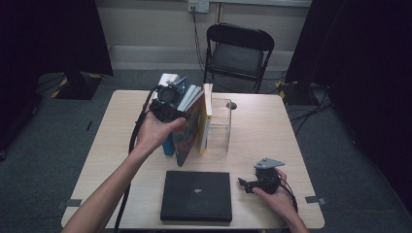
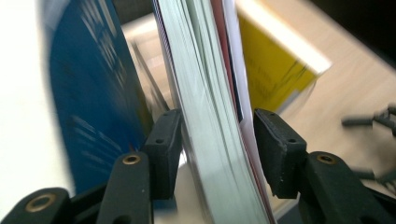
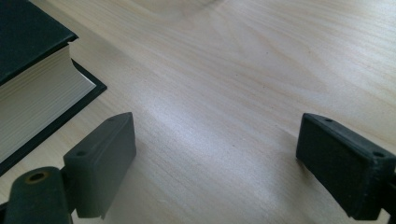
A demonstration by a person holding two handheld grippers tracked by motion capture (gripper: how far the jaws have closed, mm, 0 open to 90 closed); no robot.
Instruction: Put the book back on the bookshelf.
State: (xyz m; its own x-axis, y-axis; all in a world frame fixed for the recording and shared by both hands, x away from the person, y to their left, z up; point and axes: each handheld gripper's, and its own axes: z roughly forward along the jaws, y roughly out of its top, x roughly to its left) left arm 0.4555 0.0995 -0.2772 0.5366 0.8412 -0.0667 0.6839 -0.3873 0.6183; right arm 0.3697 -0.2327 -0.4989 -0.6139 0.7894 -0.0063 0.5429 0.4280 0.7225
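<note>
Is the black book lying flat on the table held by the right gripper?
No: the right gripper stands open over bare table, with the black book apart at its side.

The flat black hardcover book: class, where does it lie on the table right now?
In the high view the flat black hardcover book lies near the front edge of the light wooden table, in front of the row of upright books, left of the right tool.

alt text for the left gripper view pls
The left gripper has its two black jaws on either side of a thick book's pale page edges. A blue book stands to its left and a yellow book to its right, on a wooden table.
</note>
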